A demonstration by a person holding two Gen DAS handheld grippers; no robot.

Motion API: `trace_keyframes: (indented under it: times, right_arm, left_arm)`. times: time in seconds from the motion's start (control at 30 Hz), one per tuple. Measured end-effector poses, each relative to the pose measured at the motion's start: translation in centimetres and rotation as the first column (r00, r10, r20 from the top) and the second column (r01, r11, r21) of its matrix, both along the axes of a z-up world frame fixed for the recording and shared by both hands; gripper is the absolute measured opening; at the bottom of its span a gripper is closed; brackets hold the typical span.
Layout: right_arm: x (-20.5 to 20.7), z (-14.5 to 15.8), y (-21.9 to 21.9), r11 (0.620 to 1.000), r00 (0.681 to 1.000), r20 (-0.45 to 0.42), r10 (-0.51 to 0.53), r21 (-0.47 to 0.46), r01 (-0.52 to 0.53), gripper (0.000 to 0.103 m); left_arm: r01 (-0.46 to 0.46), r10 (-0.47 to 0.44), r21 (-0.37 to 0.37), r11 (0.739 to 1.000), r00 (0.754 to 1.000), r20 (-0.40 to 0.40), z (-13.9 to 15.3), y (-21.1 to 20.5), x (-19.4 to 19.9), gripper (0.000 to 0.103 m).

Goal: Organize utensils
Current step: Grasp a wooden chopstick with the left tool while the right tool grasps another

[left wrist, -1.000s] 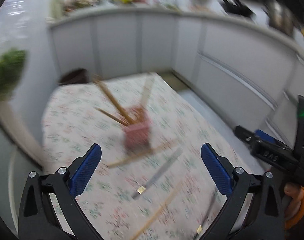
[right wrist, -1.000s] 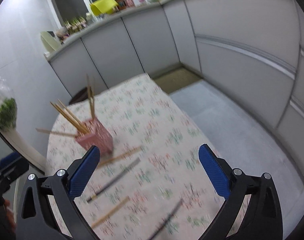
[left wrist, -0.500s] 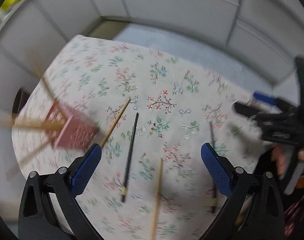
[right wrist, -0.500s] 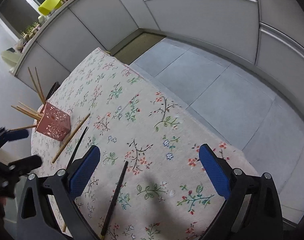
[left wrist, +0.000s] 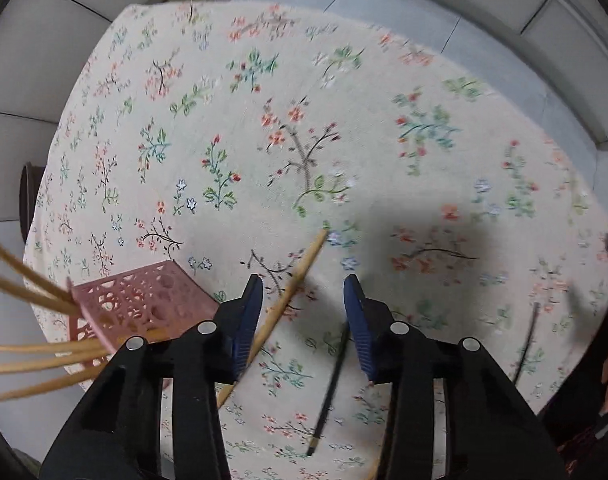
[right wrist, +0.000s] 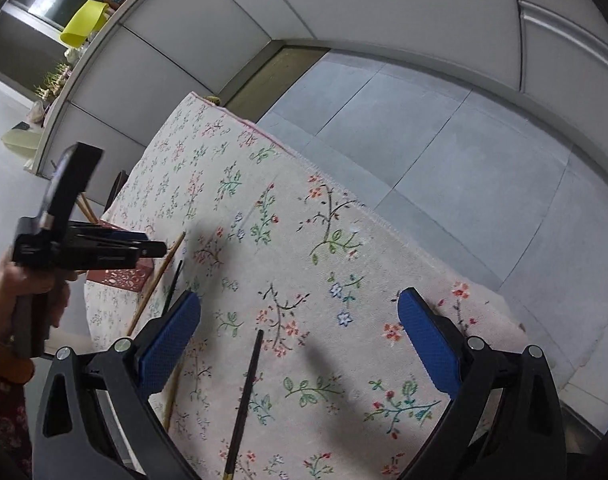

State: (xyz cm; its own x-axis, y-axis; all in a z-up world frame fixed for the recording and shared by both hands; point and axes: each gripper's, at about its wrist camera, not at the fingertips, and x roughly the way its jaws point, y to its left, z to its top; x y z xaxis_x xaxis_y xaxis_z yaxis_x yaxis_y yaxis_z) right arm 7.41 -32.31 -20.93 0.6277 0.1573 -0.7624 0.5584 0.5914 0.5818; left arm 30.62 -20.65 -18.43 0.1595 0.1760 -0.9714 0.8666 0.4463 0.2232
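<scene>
pale wooden chopstick (left wrist: 288,300) flat on the flowered tablecloth (left wrist: 232,120), slanting up to the right, lower part hidden behind the left blue pad. just beside it on the left, pink perforated holder (left wrist: 144,304) with several more wooden sticks (left wrist: 32,360) fanning out of it to the left. between the chopstick and the right pad, black chopstick (left wrist: 329,384) lying steeper, pale tip toward the camera. second black chopstick (left wrist: 525,344) well apart to the right, blurred.

left gripper (left wrist: 300,312) pointing steeply down over the cloth, jaws closing, fingers partly apart, wooden chopstick between them close against the left pad; no press on it visible. dark shadow on the cloth just beyond the tips.

right gripper (right wrist: 300,340) lower over the near table edge, fingers wide apart, nothing clamped; a black chopstick (right wrist: 244,396) on the cloth under the gap. to its left, a hand (right wrist: 20,292) holding the other gripper's handle, partly blocking the pink holder. beyond the table, grey floor tiles (right wrist: 423,140), grey cabinet fronts, yellow object (right wrist: 82,28) on the far counter.
</scene>
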Motion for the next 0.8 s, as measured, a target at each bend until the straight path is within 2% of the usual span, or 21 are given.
trace_keyframes:
  times: [0.1,0.2,0.27,0.6,0.73,0.8]
  right_arm:
    - [0.2,0.1,0.1,1.0,1.0,0.007,0.003,0.011,-0.003,0.096]
    - [0.1,0.1,0.1,1.0,1.0,0.011,0.007,0.015,-0.007,0.096]
    - [0.1,0.1,0.1,1.0,1.0,0.013,0.008,0.026,-0.009,0.096]
    - [-0.2,0.1,0.1,1.0,1.0,0.013,0.006,0.025,-0.006,0.096]
    - [-0.1,0.1,-0.2,1.0,1.0,0.005,-0.004,0.023,0.004,0.096]
    - [0.1,-0.1,-0.2,1.0,1.0,-0.007,-0.003,0.023,0.003,0.096]
  left_arm:
    - [-0.002,0.002,0.003,1.0,1.0,-0.026,-0.9,0.2,0.6,0.041]
    - [-0.003,0.004,0.008,1.0,1.0,-0.019,-1.6,0.4,1.2,0.04]
    - [-0.005,0.006,0.017,1.0,1.0,-0.021,-2.2,0.6,1.4,0.026]
    - [-0.006,0.006,-0.011,1.0,0.999,-0.033,-2.6,1.1,2.3,0.021]
    - [-0.035,0.034,-0.033,0.999,0.999,-0.032,-2.7,1.7,1.6,0.011]
    - [-0.056,0.055,-0.05,0.997,0.998,-0.019,-2.7,2.2,1.5,0.011]
